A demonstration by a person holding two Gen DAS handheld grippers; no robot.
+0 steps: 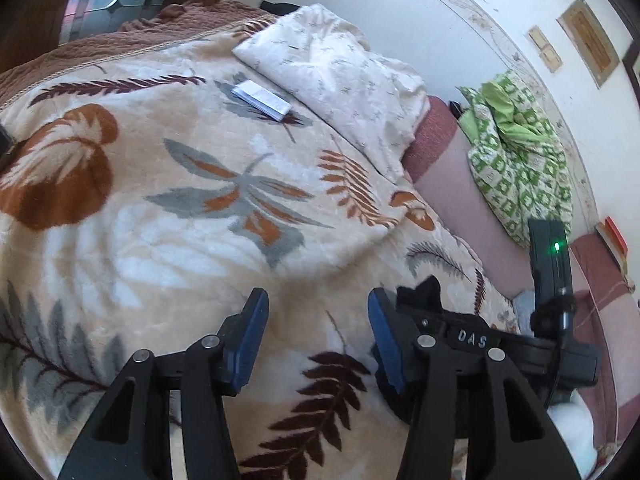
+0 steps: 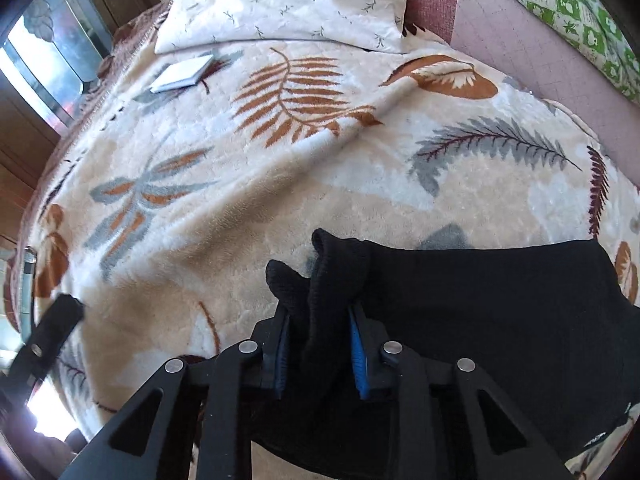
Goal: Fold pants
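The black pants (image 2: 500,304) lie on a leaf-patterned blanket (image 2: 280,184) on a bed. My right gripper (image 2: 320,344) is shut on a bunched black edge of the pants, which sticks up between its blue pads (image 2: 357,356). My left gripper (image 1: 316,332) is open and empty above the blanket (image 1: 160,216). In the left wrist view the right gripper (image 1: 472,340) sits just right of my left one, with a tip of black cloth (image 1: 424,292) showing at it. Most of the pants are hidden in that view.
A cream pillow (image 1: 340,80) and a small white booklet (image 1: 262,100) lie at the bed's far end. A green patterned cloth (image 1: 520,152) rests beyond the bed's pink edge (image 1: 468,200) by the wall. A window (image 2: 44,60) is at the left.
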